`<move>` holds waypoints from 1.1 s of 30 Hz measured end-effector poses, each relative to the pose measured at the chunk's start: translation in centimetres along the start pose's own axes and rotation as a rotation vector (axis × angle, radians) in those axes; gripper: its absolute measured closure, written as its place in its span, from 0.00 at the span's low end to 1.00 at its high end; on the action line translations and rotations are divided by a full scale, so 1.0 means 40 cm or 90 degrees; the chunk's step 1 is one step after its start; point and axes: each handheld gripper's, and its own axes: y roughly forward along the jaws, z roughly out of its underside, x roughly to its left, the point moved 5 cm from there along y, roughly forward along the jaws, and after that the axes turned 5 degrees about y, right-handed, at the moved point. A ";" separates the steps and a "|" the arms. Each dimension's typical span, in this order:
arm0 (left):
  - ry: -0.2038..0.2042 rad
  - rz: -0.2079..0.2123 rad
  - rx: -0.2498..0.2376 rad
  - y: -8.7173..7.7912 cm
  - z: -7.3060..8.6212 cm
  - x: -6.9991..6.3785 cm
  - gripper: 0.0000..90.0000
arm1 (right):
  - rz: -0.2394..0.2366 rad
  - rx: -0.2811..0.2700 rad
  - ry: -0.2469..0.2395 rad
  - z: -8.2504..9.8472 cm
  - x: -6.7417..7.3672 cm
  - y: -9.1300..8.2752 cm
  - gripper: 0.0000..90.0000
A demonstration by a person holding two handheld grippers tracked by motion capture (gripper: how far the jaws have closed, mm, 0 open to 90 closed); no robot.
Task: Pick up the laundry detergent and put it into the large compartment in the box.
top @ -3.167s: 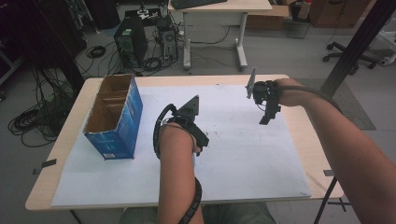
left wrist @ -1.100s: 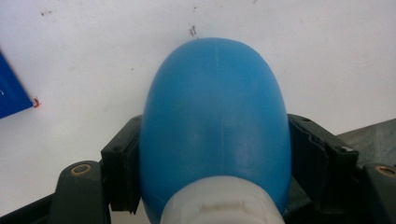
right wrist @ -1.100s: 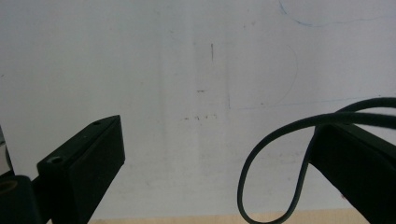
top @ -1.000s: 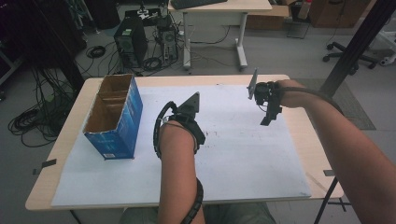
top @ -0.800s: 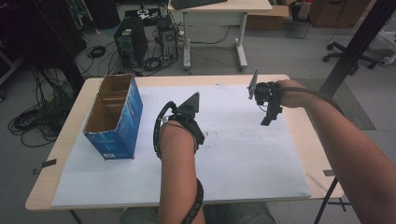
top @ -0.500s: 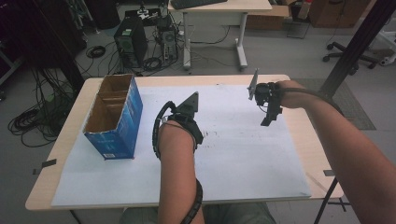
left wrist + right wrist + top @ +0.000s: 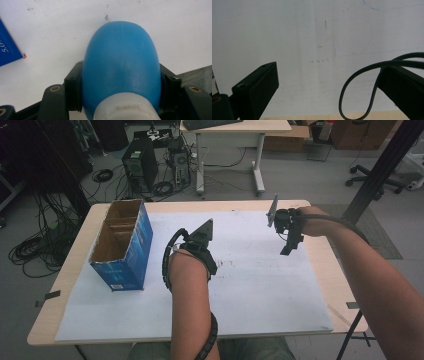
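High view: left gripper (image 7: 212,268) sits low over the white sheet (image 7: 260,290) mid-table, forearm coming straight in from the bottom; right gripper (image 7: 289,246) hangs above the sheet's far right part, well apart from the left one; open-topped blue box (image 7: 124,246) stands upright at the sheet's left edge, near the left hand (likely the drop-off, judging by how close it is).

Left gripper view: jaws have just been closing and now clamp a blue bulb (image 7: 121,65) with a white neck (image 7: 125,106), one pad on each flank; grip sits across the wide belly near the neck, which should stop it rolling or squirting out; rounded end points away over the sheet; corner of the blue box at left.

Right gripper view: jaws wide apart, nothing between them but bare sheet; its own cable (image 7: 372,82) loops across the gap; looks parked clear of the left hand's work.
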 end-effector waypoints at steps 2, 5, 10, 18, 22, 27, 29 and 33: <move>0.000 0.001 -0.007 0.000 -0.002 0.002 0.42 | 0.000 -0.002 0.004 0.006 -0.001 0.002 0.03; 0.020 -0.001 -0.016 0.000 0.001 0.004 0.42 | 0.000 -0.003 0.004 0.008 -0.002 0.004 0.03; 0.032 -0.010 -0.038 -0.001 0.001 0.008 0.42 | -0.001 -0.002 0.005 0.008 -0.001 0.005 0.03; 0.034 -0.009 -0.025 0.001 0.006 0.002 0.42 | 0.000 -0.004 0.001 0.003 0.002 0.003 0.03; 0.021 -0.008 -0.022 0.000 0.007 0.004 0.42 | 0.002 -0.003 0.004 0.007 0.000 0.001 0.03; 0.010 -0.005 -0.021 0.000 0.003 0.005 0.42 | 0.002 -0.002 0.005 0.007 0.001 0.002 0.03; 0.010 -0.005 -0.021 0.000 0.004 0.006 0.42 | 0.002 -0.001 0.005 0.006 0.001 0.003 0.03; 0.014 -0.004 -0.026 0.000 0.003 0.007 0.42 | 0.001 0.000 0.005 0.004 0.001 0.006 0.03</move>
